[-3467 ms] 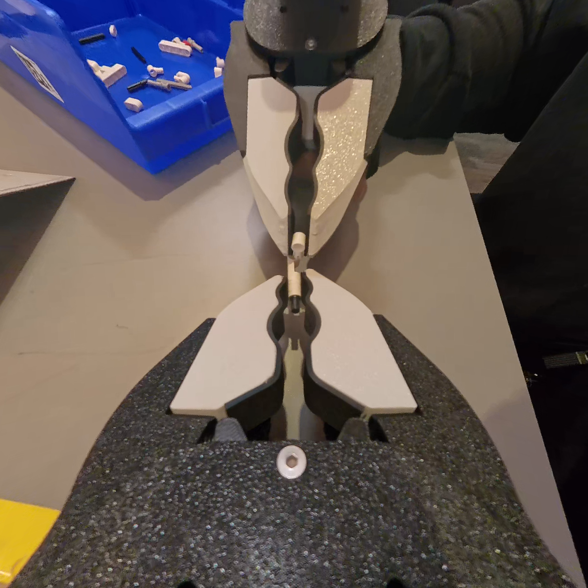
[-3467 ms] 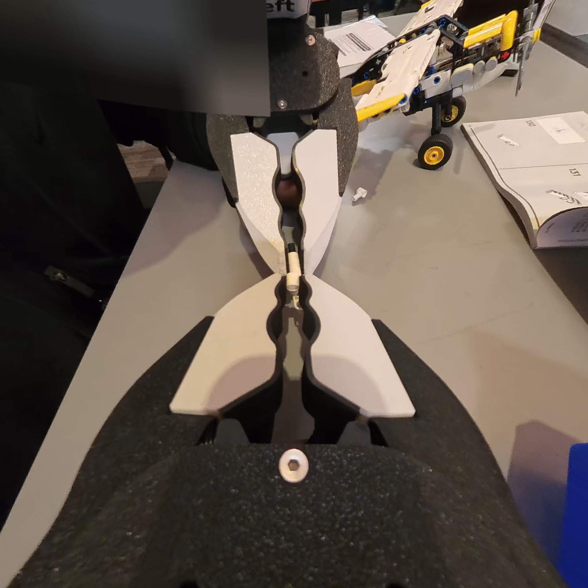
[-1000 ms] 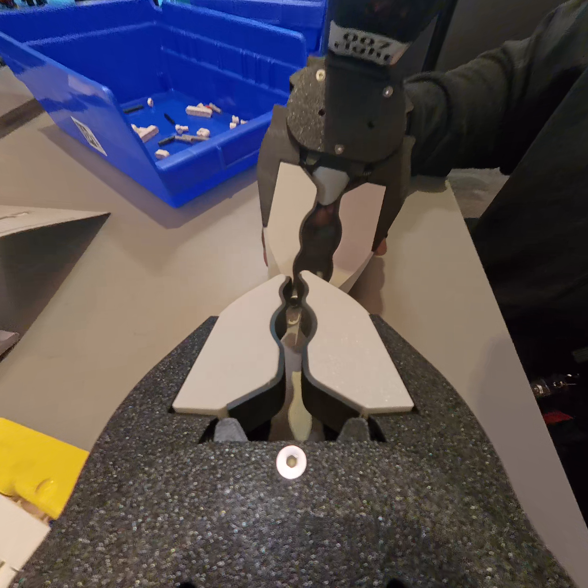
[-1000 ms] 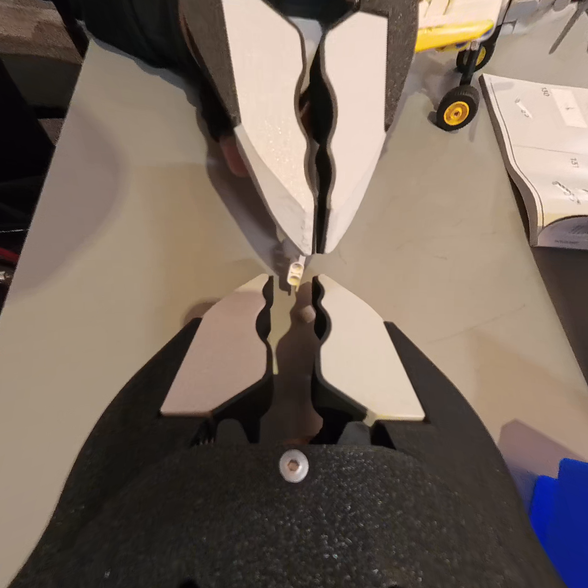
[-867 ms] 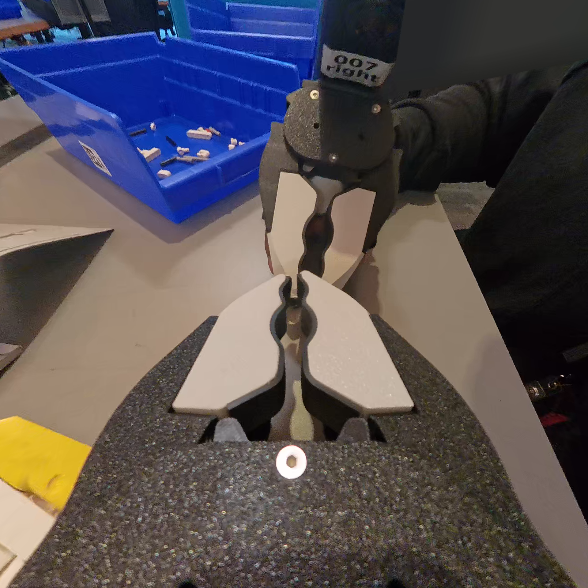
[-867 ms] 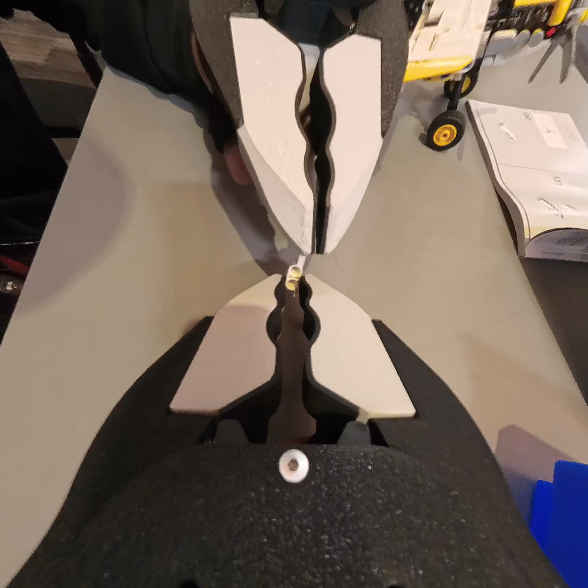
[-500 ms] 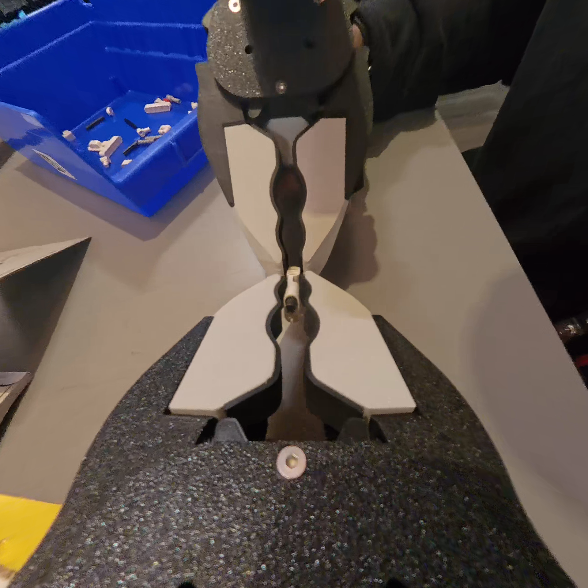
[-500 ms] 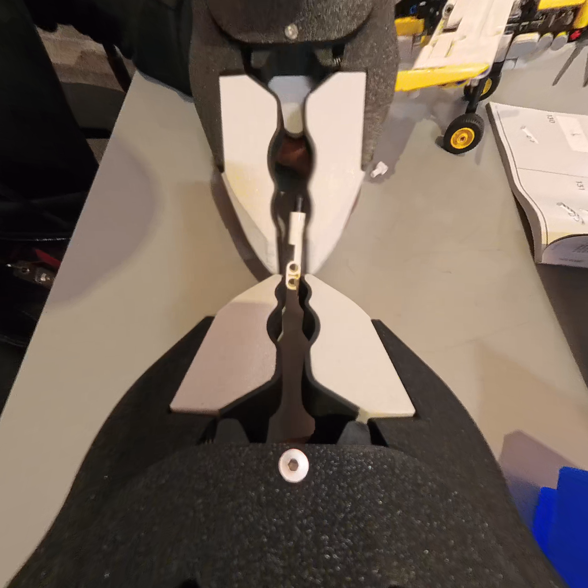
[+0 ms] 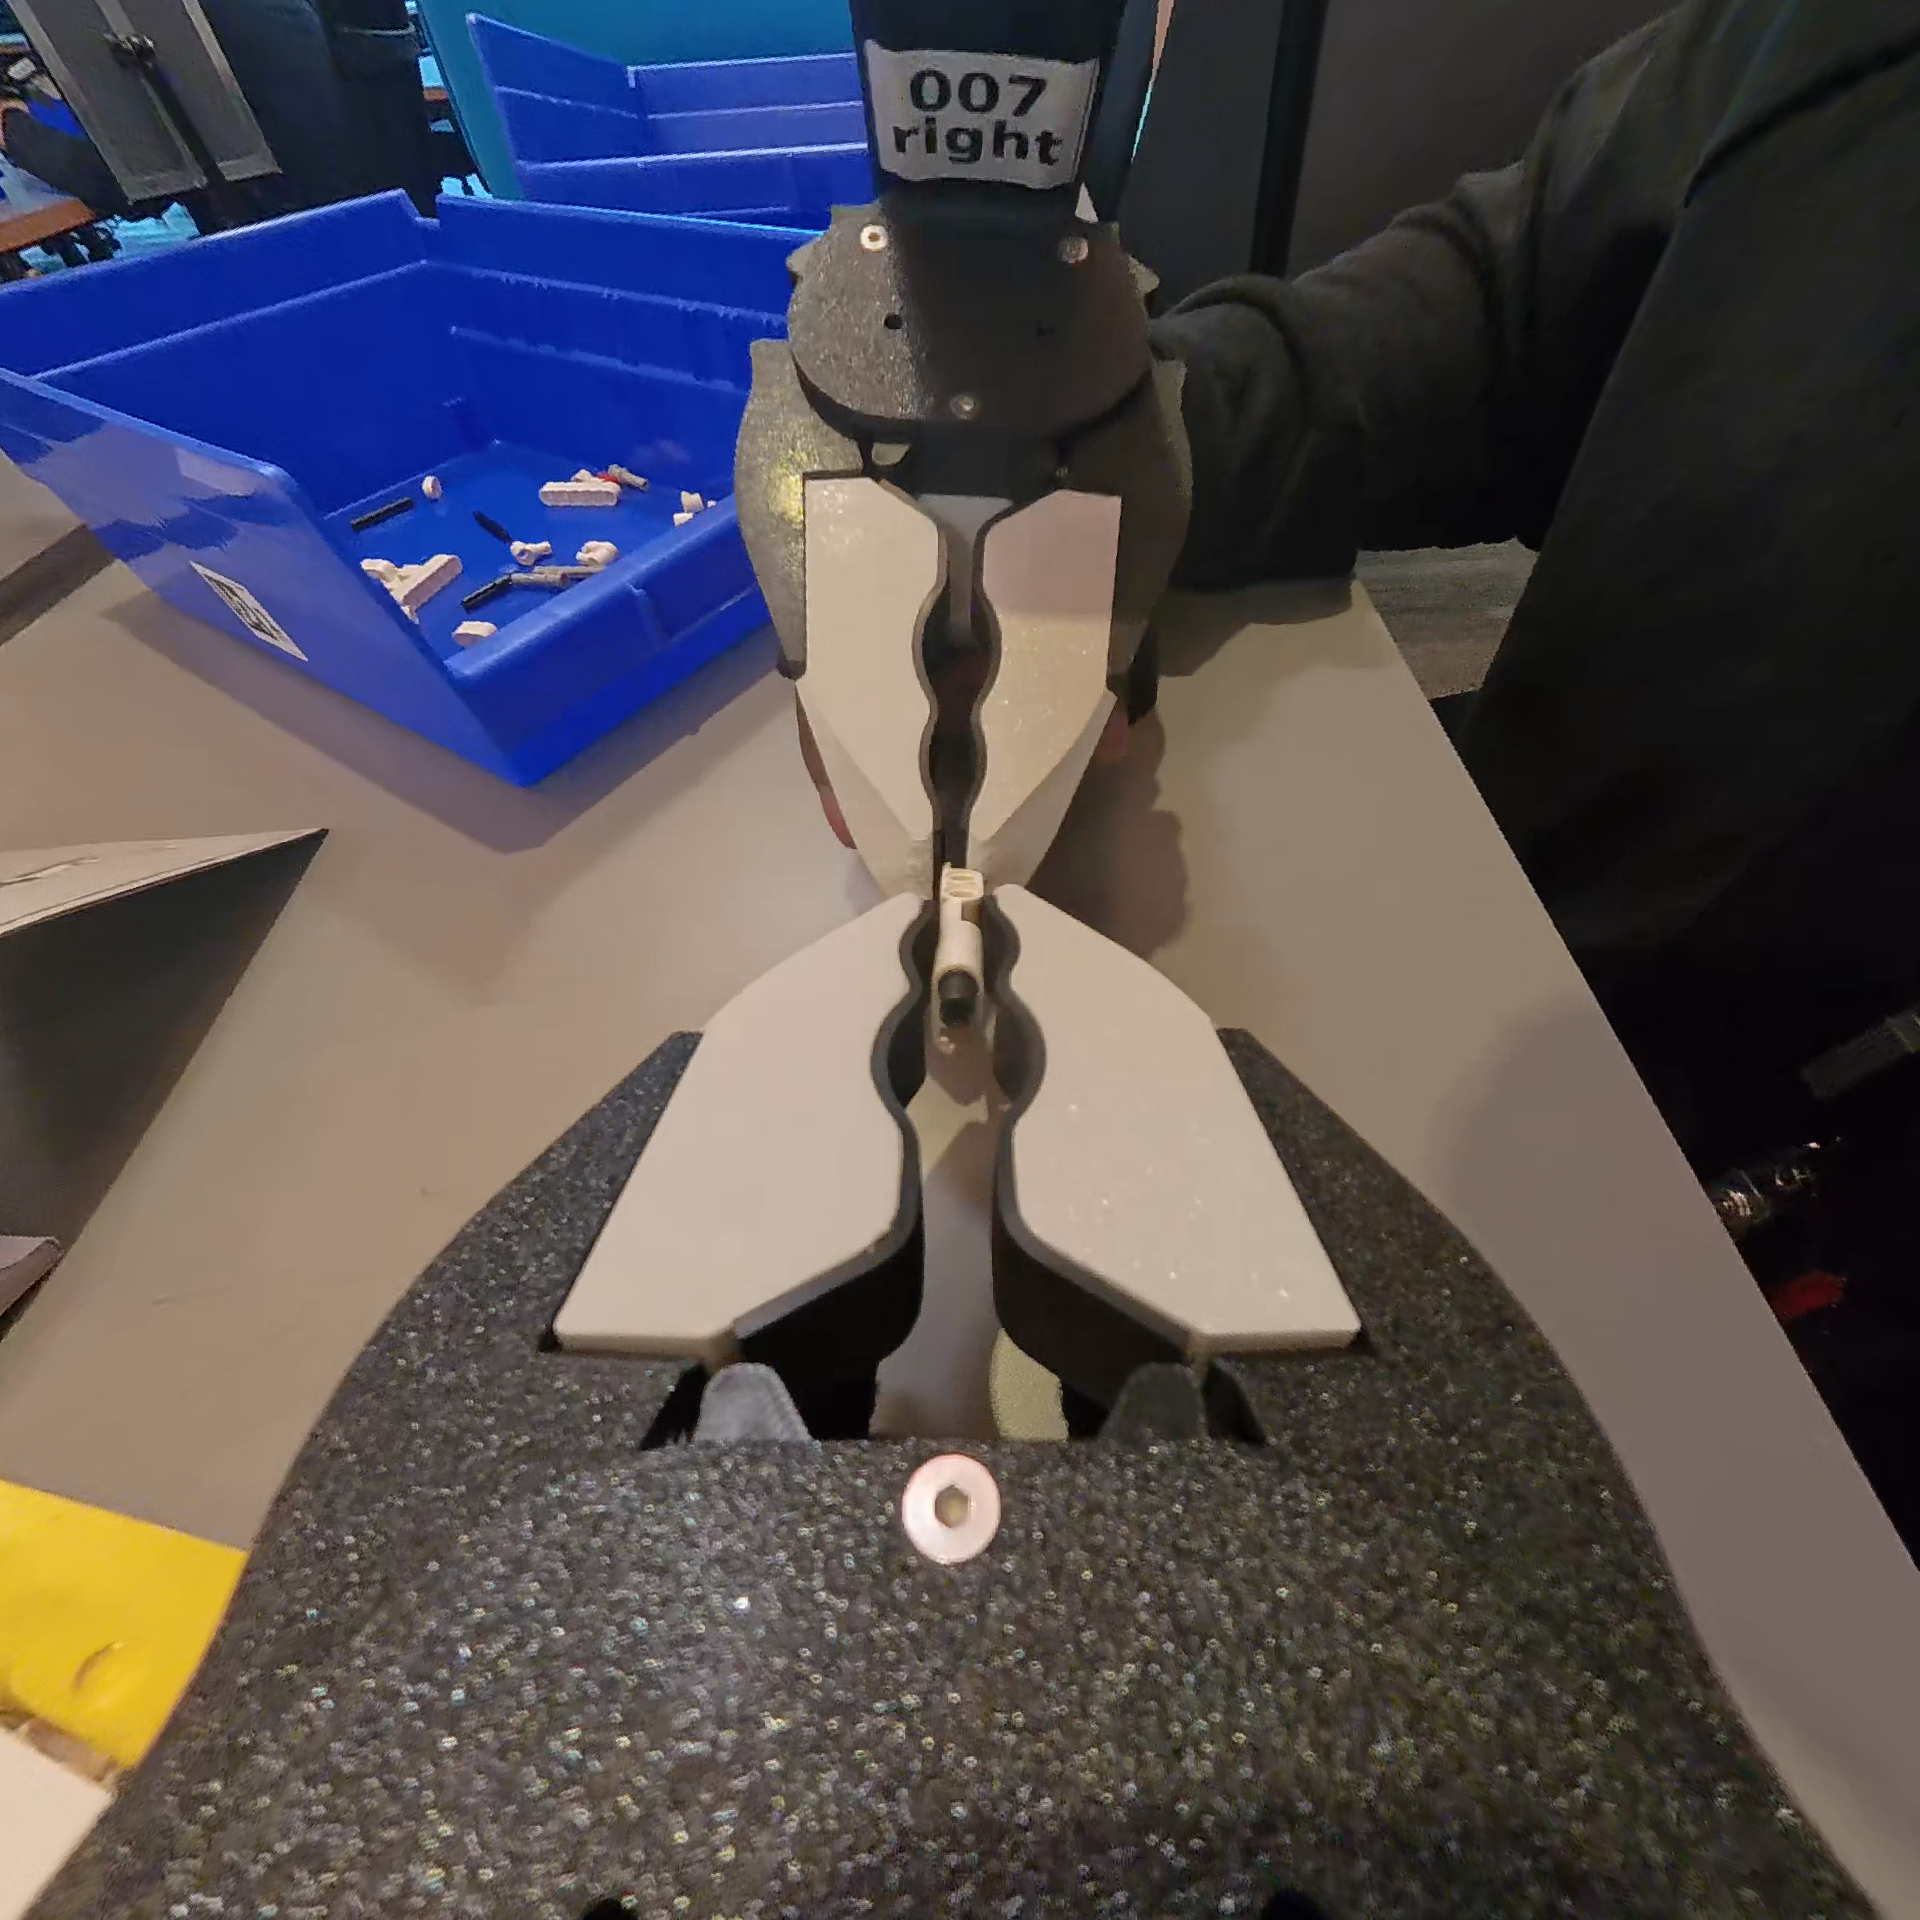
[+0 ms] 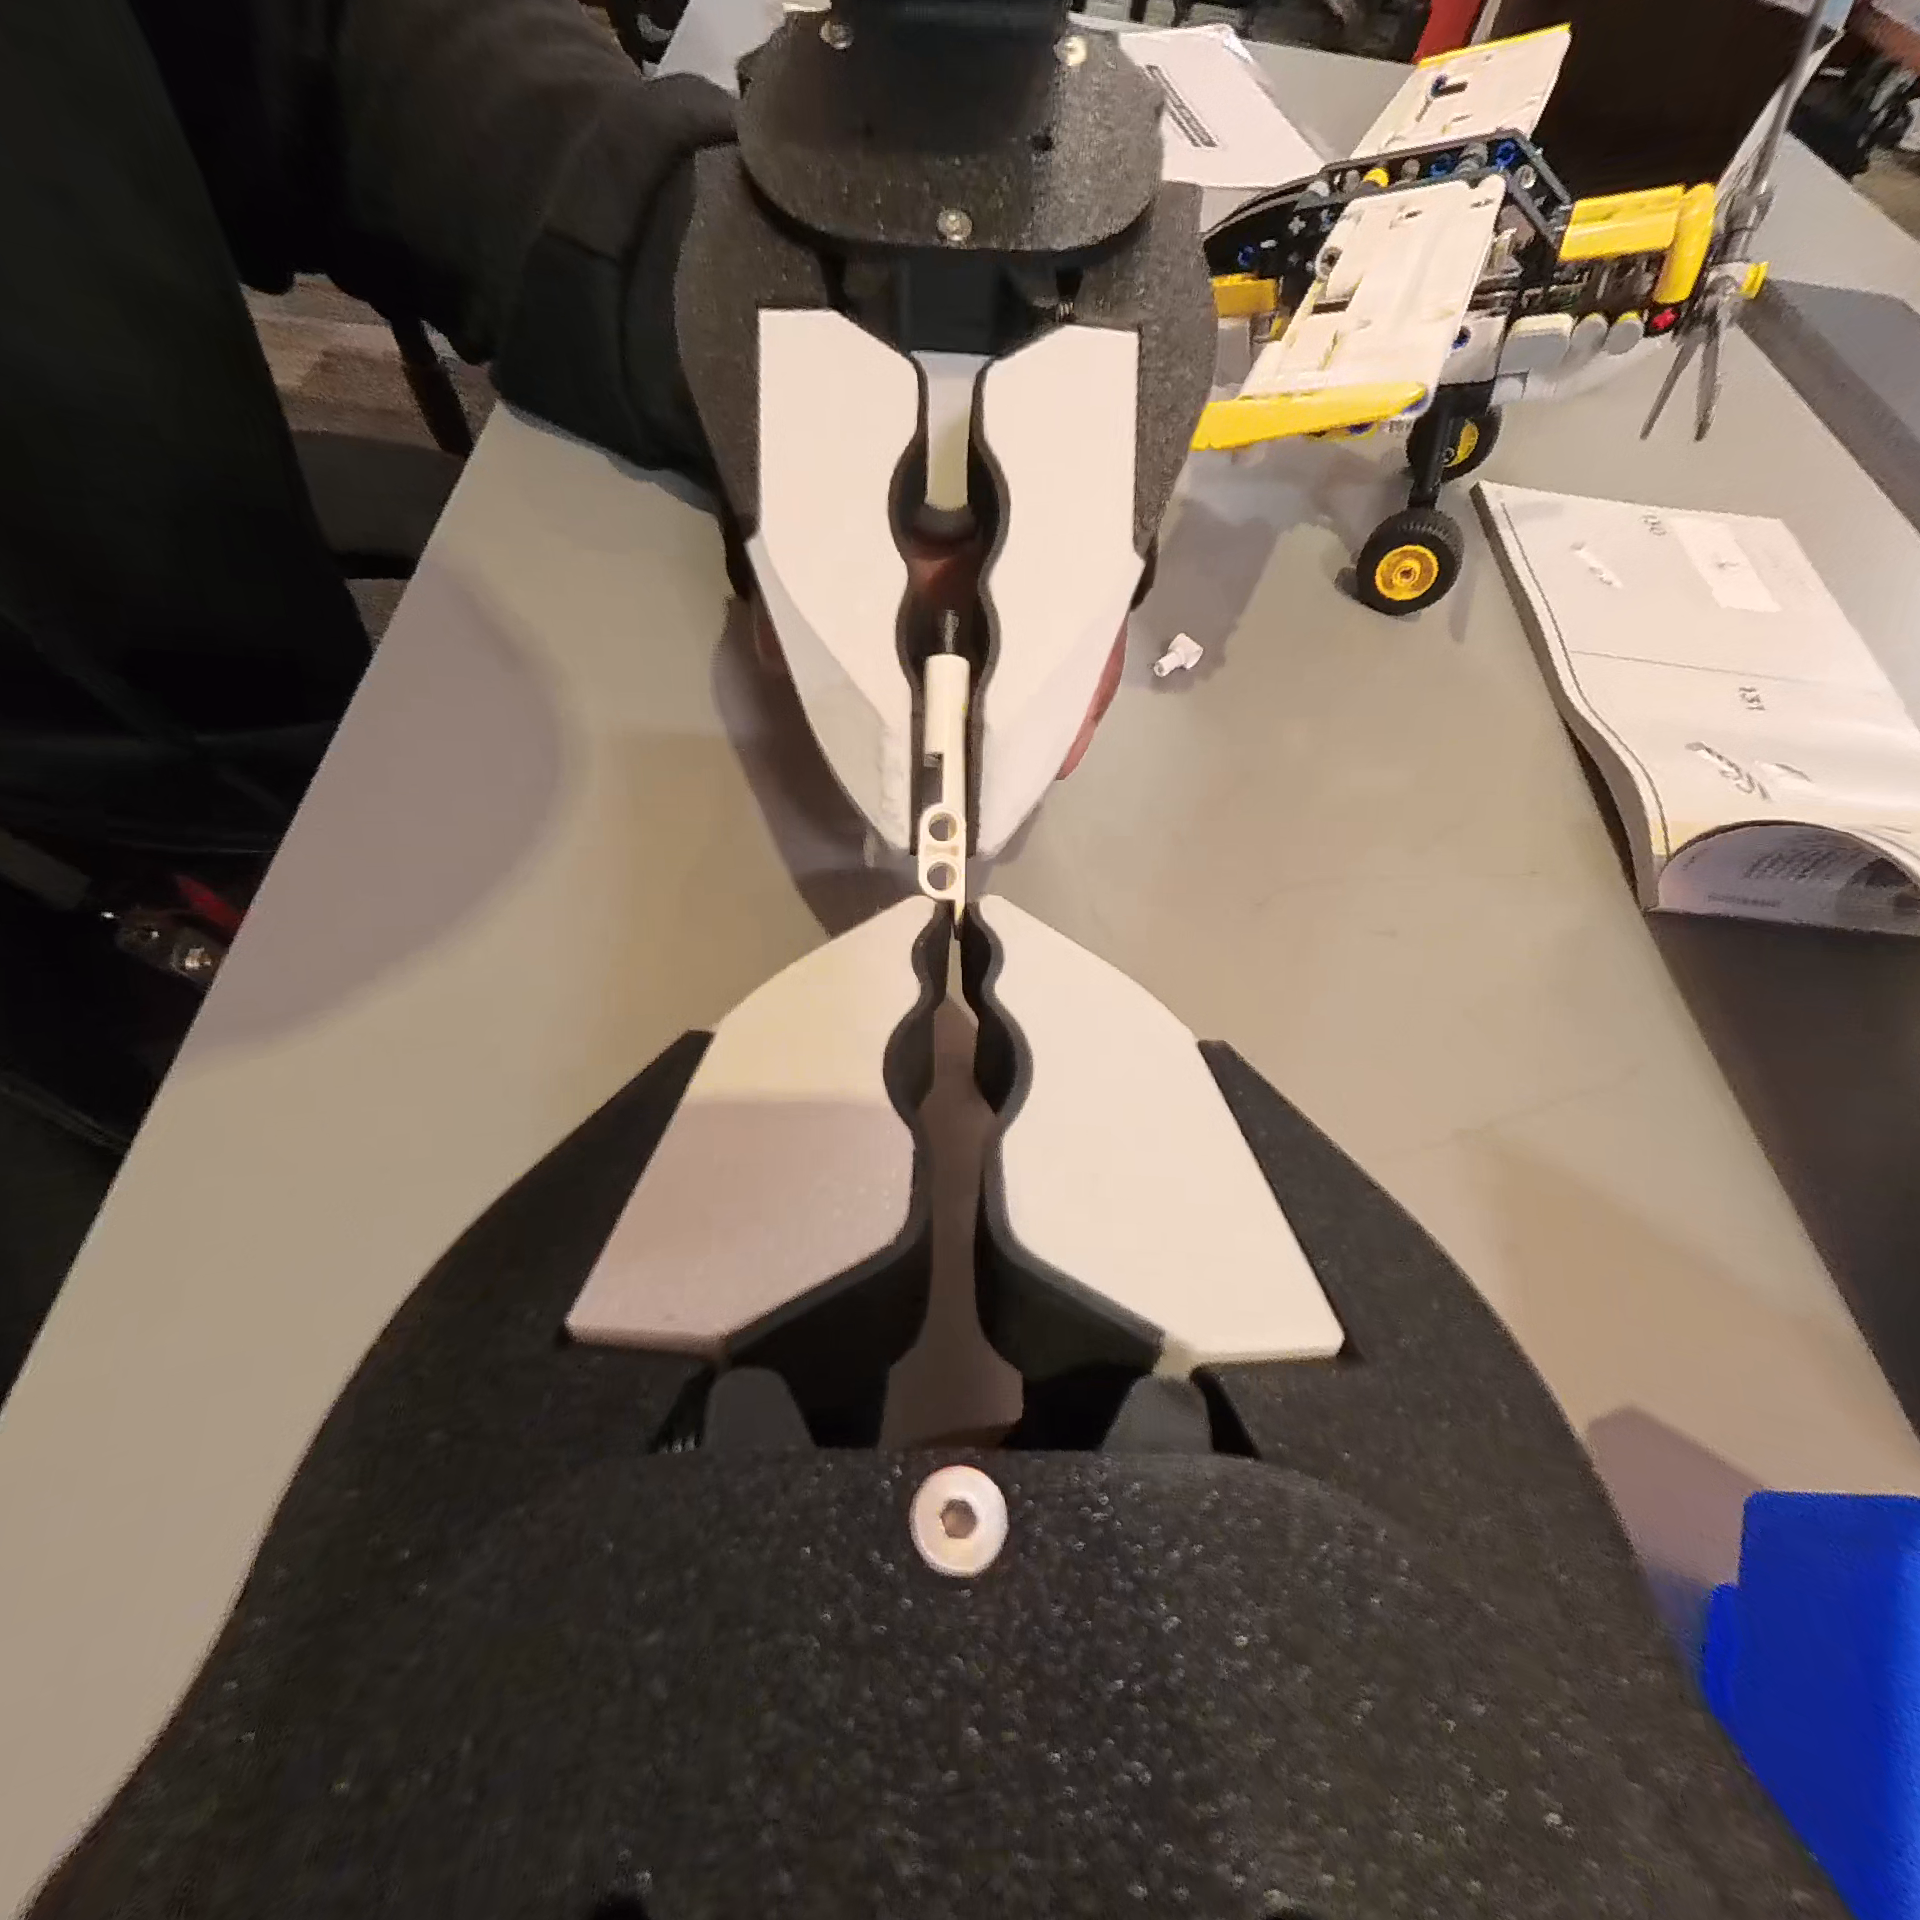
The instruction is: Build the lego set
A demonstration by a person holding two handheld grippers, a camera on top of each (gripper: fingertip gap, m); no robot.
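while the two grippers meet tip to tip above the grey table, the left gripper stands only slightly parted, its pads pressed on a small white piece with a black pin end facing the camera. the piece's two-holed end juts out toward 12 o'clock in the left wrist view. the right gripper is nearly closed, its tips pinching a thin edge at that end. from the left wrist view the pinch point is hidden behind the piece. at 10 o'clock in that view sits a blue bin of small parts; in the right wrist view a yellow and white toy plane is at 1 o'clock, an open booklet at 2 o'clock, and a loose white peg just beside the left gripper. the booklet is cut off by the frame edge.
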